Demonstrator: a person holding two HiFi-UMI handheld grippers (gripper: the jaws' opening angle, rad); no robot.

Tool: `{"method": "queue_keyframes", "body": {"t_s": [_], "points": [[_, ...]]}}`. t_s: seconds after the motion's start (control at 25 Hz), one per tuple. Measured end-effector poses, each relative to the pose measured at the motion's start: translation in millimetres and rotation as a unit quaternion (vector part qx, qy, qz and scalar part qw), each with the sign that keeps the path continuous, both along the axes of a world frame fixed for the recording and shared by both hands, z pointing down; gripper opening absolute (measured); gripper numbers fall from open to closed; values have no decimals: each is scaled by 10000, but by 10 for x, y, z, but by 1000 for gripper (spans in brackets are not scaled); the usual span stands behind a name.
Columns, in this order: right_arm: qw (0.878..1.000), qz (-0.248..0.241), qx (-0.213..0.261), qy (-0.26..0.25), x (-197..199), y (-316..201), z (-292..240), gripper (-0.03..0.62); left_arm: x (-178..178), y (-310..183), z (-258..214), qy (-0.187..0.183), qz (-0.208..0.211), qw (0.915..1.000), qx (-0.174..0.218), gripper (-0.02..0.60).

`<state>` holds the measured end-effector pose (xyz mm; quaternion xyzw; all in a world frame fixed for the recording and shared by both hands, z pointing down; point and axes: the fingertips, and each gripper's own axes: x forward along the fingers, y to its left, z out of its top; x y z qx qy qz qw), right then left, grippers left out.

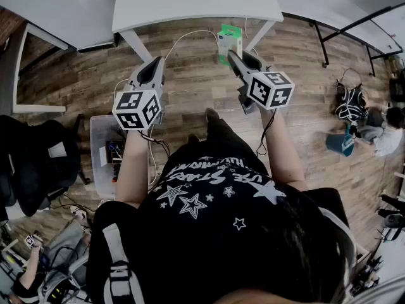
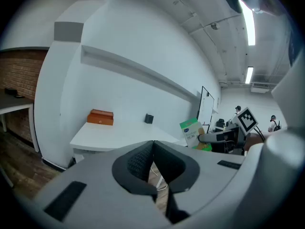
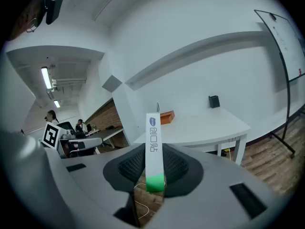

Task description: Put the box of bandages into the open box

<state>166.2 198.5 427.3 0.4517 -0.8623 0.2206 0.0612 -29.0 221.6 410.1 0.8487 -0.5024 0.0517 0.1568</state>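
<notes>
The box of bandages (image 1: pixel 230 42), white and green, stands upright between the jaws of my right gripper (image 1: pixel 233 54), which is shut on its narrow sides. In the right gripper view the bandage box (image 3: pixel 154 147) shows edge-on. It hangs in the air in front of the white table (image 1: pixel 196 2). An orange box (image 3: pixel 167 117) sits at the far side of that table, also in the left gripper view as the orange box (image 2: pixel 100 117). My left gripper (image 1: pixel 152 71) is held level to the left, pads together, with nothing in it. From the left gripper view the bandage box (image 2: pixel 190 132) shows at the right.
A small black object (image 3: pixel 214 101) sits at the table's back edge by the wall. White cables (image 1: pixel 183 40) trail over the wooden floor under the table. A clear bin (image 1: pixel 104 151) and a dark chair (image 1: pixel 31 163) stand at my left. A seated person (image 1: pixel 380 135) is at the right.
</notes>
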Motion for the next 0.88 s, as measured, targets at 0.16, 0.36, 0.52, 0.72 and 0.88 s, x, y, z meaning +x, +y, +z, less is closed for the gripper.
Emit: {"method": "queue_keyframes", "body": {"t_s": [0.16,0.36,0.52,0.72,0.88], "points": [[10000,24,-17,1,-51,57,-7,110,-35,46,13,37,1,10000,-44,20],[10000,41,-1,40,-105,196,-30,112,-84,173,-8,59,27,10000,-20,20],[10000,61,-38,49,-68,191,-12,110,-61,185,-13,48,36,10000,-11,20],[10000,82,-16,22,-96,237,-10,110,-134,294,-4,50,-21,10000,2,18],[10000,86,-18,-16,-140,299,-26,112,-205,354,24,140,-82,9999,-56,20]]}}
